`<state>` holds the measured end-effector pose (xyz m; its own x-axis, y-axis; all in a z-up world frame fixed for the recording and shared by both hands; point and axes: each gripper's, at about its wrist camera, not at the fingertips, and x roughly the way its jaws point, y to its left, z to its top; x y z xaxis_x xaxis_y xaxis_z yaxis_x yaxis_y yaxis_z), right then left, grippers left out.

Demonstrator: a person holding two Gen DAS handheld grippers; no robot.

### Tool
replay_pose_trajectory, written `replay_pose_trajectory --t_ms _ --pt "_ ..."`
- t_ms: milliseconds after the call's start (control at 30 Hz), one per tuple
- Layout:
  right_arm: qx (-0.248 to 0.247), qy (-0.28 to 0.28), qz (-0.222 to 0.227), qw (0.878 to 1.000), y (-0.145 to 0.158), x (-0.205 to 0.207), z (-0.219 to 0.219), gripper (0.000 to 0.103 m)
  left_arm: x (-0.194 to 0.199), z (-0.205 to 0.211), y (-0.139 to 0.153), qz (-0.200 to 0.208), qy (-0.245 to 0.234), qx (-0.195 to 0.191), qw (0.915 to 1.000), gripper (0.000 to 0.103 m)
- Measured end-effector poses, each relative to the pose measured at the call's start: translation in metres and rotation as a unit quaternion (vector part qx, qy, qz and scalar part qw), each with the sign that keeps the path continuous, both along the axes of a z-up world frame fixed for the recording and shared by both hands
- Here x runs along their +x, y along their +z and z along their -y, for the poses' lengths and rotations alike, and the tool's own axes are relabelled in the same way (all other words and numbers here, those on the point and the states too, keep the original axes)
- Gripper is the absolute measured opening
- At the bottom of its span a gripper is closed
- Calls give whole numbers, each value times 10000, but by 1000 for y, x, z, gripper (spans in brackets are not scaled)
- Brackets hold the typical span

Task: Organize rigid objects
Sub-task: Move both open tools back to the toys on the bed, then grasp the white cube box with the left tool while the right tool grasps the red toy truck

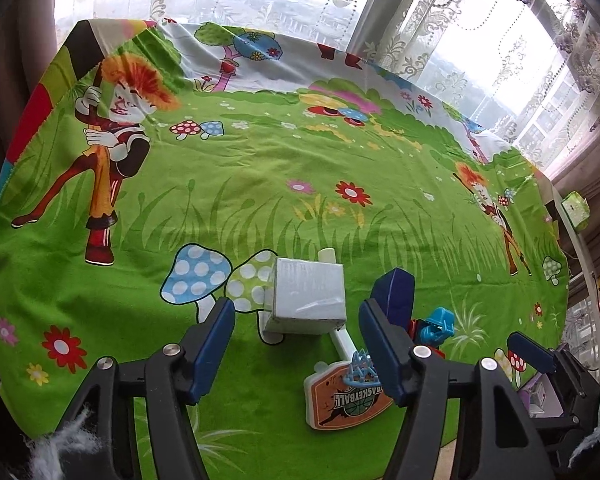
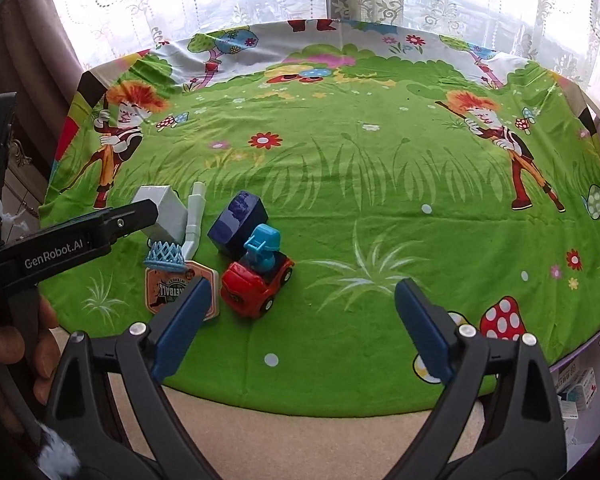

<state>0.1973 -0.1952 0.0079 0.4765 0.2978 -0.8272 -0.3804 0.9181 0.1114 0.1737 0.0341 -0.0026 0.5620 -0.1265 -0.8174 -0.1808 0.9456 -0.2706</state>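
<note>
step: approach to toy cluster, nothing held | left gripper [image 1: 296, 344] fingers spread above white box [image 1: 308, 294], lower centre | right gripper [image 2: 300, 328] spread, empty, beside red car [image 2: 256, 284] | next: lower left, pinch box

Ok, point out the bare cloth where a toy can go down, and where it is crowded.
Free: the wide green stretch of the cloth right of the red toy car, out to the red mushroom print, and everything toward the window. Crowded: the near-left corner, where white box, basketball hoop toy, dark blue block and car cluster.
</note>
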Motion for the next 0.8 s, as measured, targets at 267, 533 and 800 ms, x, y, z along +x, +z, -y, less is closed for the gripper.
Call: replay_pose_trajectory --t_ms 267,533,800 --pt "115 -251 -316 9991 -17 19 -7 89 7 0 -9 -39 -35 -54 10000 57" --pt "164 -284 -453 9984 -28 29 -15 81 9 -1 -14 -15 -80 -157 9998 42" --pt "452 -173 -478 9977 -29 25 -12 40 -3 -8 -13 155 94 -387 9991 42"
